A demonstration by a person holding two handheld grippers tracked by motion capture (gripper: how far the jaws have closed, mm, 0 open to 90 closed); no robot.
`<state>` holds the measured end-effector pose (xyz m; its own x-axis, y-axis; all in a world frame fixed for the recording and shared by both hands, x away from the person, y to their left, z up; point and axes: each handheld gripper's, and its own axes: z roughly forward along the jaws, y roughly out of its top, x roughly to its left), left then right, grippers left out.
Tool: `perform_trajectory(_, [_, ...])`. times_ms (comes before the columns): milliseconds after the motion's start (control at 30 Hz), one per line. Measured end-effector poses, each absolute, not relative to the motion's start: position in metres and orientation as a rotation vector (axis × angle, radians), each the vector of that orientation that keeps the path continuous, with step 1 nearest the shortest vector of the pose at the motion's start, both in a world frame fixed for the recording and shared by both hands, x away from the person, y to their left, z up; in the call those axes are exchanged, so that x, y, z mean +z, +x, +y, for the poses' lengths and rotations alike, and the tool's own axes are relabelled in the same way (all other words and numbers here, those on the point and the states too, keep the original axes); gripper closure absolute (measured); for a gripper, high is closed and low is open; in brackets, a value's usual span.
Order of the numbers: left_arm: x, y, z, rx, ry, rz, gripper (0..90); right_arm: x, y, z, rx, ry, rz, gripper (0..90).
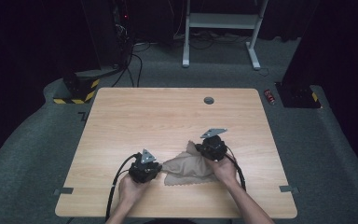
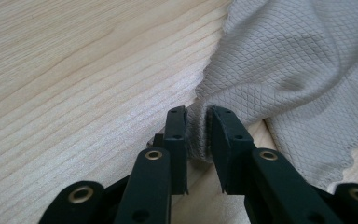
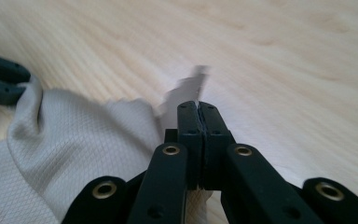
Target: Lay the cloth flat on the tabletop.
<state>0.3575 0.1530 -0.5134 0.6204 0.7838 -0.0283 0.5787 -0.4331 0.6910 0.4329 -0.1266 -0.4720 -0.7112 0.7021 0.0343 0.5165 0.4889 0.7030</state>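
A tan waffle-weave cloth (image 1: 186, 167) lies crumpled on the wooden table (image 1: 168, 116) near the front edge, between my two grippers. My left gripper (image 1: 158, 169) points right at the cloth's left edge. In the left gripper view its jaws (image 2: 198, 112) pinch an upright fold of the cloth (image 2: 279, 60). My right gripper (image 1: 200, 149) holds the cloth's far right corner, lifted off the table. Its jaws (image 3: 197, 105) are pressed together with a blurred tip of the cloth (image 3: 74, 135) sticking out beyond them. The left gripper (image 3: 0, 79) also appears at the far left of that view.
A round grey grommet (image 1: 209, 100) sits near the table's far edge. Tape tabs (image 1: 286, 188) mark the front corners. On the carpet beyond are a yellow-and-black striped block (image 1: 77, 91), cables, a white desk frame (image 1: 221, 28) and a small red object (image 1: 270, 96).
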Motion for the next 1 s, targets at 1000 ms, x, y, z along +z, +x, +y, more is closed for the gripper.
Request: perform_trajectory(1000, [-0.51, 0.365, 0.152, 0.411, 2.144, 1.167, 57.2, -0.502, 0.451, -0.144, 0.782, 1.091, 2.551, 88.9])
